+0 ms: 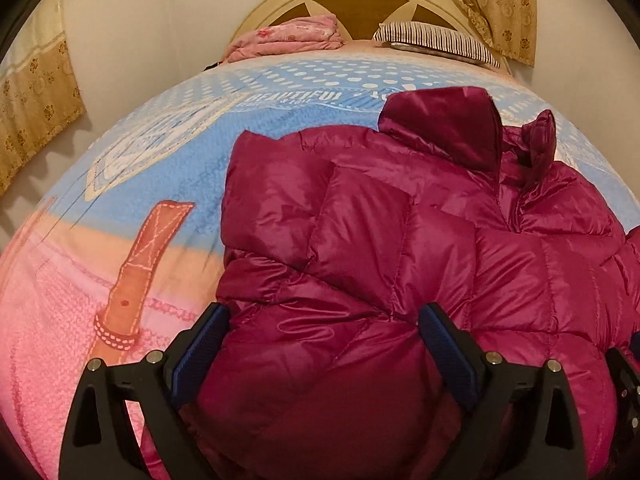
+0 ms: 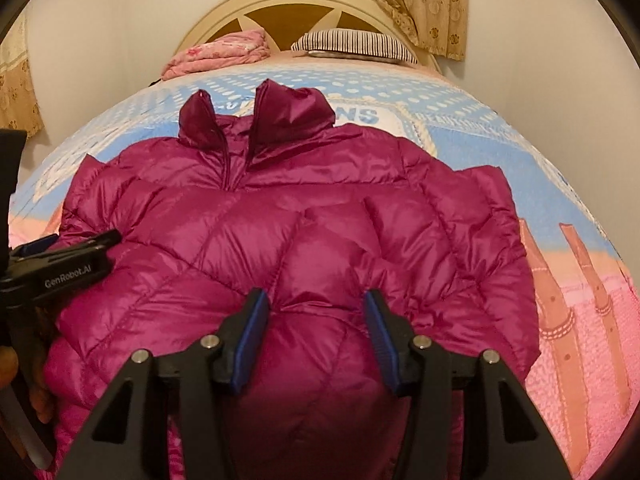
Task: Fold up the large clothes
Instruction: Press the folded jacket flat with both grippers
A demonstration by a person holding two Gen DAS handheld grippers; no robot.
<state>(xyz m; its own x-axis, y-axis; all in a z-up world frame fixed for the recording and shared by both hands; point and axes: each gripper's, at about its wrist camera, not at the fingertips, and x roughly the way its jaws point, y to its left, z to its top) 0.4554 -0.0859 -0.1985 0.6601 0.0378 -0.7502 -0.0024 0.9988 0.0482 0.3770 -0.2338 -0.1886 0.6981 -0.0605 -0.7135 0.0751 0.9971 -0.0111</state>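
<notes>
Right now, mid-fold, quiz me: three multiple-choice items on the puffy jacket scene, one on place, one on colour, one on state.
1. Where does the striped pillow lie?
A. at the headboard end of the bed
B. on the jacket
C. on the floor

2. What colour is the quilted puffer jacket?
A. navy
B. magenta
C. grey

3. How stand the jaws of the right gripper?
A. shut on the collar
B. shut on a sleeve
C. open over the jacket

Answers: 1 A, the pillow rests against the cream wooden headboard, beside the folded pink blanket. 2 B, the shiny fabric reads magenta in both views. 3 C, the blue pads sit apart with jacket between them; the left gripper is likewise open.
</notes>
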